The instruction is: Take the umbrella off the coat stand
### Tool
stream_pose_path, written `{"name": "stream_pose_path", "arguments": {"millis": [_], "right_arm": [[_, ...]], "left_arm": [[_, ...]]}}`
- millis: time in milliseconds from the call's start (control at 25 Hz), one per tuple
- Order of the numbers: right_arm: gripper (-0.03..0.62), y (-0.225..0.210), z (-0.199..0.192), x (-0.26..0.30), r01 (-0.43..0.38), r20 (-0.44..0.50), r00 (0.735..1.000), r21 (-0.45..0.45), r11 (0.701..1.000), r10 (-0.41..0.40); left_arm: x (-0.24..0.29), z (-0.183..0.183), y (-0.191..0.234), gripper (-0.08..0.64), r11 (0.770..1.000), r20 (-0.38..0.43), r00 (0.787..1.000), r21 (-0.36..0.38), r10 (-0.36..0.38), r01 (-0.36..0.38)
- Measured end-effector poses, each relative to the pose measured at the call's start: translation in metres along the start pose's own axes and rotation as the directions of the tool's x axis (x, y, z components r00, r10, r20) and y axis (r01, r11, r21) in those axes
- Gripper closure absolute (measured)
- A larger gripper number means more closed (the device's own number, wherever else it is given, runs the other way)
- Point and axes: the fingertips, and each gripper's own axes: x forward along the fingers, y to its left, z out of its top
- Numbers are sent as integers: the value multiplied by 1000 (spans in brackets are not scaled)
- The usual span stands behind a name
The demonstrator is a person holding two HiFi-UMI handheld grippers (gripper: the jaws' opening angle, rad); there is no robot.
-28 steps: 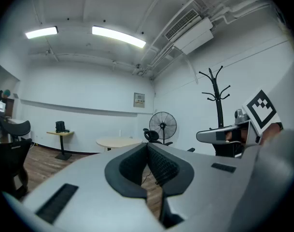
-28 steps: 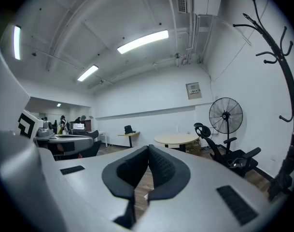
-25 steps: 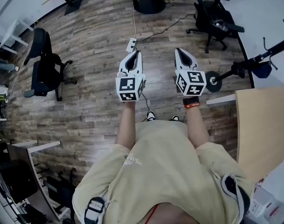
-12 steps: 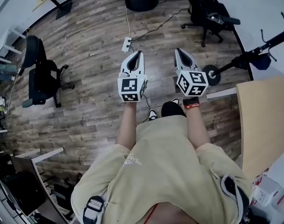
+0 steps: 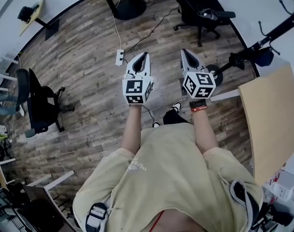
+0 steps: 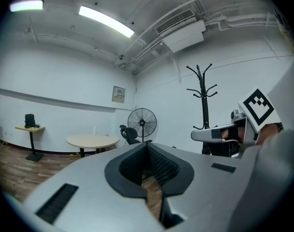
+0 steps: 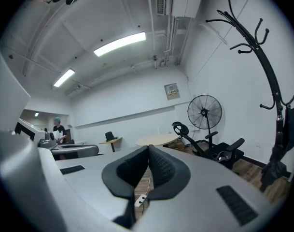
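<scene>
Both forearms stretched forward, side by side, over wood floor [image 5: 89, 71]. Left gripper [image 5: 144, 55]: jaws pressed together, nothing between. Right gripper [image 5: 185, 52]: jaws likewise together, empty. Umbrella [image 7: 287, 127] hangs on coat stand [image 6: 203, 100], 2 o'clock of right gripper, well apart.

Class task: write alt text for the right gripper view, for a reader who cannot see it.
The right gripper, jaws shut and empty, points into a white room. A black coat stand rises at the right edge, a dark umbrella hanging low on it; a fan and chair stand nearer the middle.
</scene>
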Motion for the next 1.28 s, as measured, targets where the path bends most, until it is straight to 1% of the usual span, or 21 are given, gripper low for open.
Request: {"name": "stream_pose_path", "arguments": {"millis": [80, 240, 440, 600, 720, 1000, 1120, 1280], "right_arm": [[577, -30, 8, 9, 34, 14, 999, 13, 999, -34], [577, -78, 24, 28, 67, 29, 997, 9, 998, -68], [577, -130, 43, 33, 134, 57, 989, 8, 991, -135], [577, -173, 47, 34, 182, 63, 981, 10, 983, -183], [577, -203, 54, 29, 221, 66, 973, 13, 975, -221], [577, -254, 73, 0, 297, 105, 949, 16, 955, -297], [577, -273, 69, -17, 336, 112, 935, 24, 942, -337], [577, -301, 65, -50, 404, 125, 905, 45, 914, -406]], "left_arm": [[33, 4, -13, 535, 999, -5, 999, 16, -40, 41], [95, 13, -35, 535, 995, 1, 995, 34, -96, 96], [154, 26, -71, 535, 982, 17, 982, 30, -187, 187], [194, 27, -100, 535, 969, 18, 969, 41, -245, 244], [219, 30, -127, 535, 955, 17, 955, 47, -295, 294], [255, 41, -191, 535, 918, 37, 918, 60, -394, 392], [261, 35, -218, 535, 896, 36, 896, 61, -442, 439], [266, 30, -256, 535, 858, 30, 858, 68, -513, 510]]}}
